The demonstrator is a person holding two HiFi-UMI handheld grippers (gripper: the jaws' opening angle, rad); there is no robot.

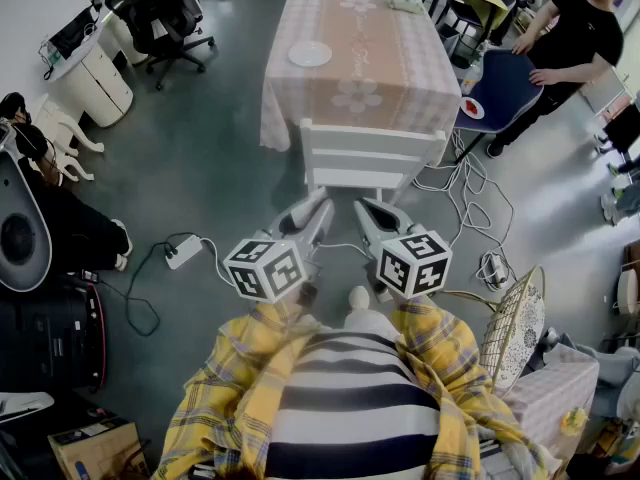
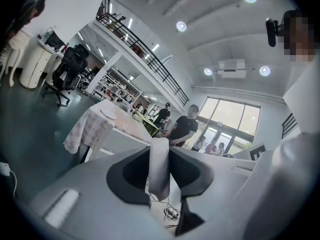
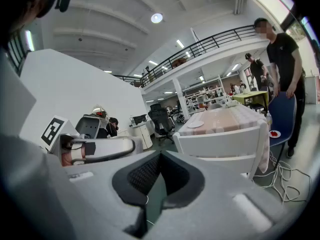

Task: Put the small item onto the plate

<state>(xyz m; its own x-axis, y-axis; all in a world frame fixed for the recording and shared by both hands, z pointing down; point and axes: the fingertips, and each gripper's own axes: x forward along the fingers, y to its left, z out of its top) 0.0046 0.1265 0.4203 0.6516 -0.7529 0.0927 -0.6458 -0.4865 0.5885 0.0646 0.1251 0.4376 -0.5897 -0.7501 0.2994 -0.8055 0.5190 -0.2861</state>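
Biggest thing here is the table (image 1: 400, 68) with a checked cloth. It's straight ahead of both claws and well apart from them. A white chair (image 1: 370, 156) stands between the claws and the table, just in front of the tips. Off to the right of the right claw, a person in black (image 1: 570, 38) leans by a blue chair (image 1: 505, 88), about level with the table.

The left claw (image 1: 318, 208) and right claw (image 1: 366, 208) are held side by side, near each other, both aimed at the white chair.

The left claw is pinching the item (image 2: 160, 166), a small white piece standing upright between the pads, which press on it from both sides. The right claw is pressed together, pad on pad, with only floor showing through the slit below.

The plate (image 1: 310, 53) is white and sits on the table's left part, ahead of the left claw and well away from it. So the item is in the left claw, well apart from the plate.
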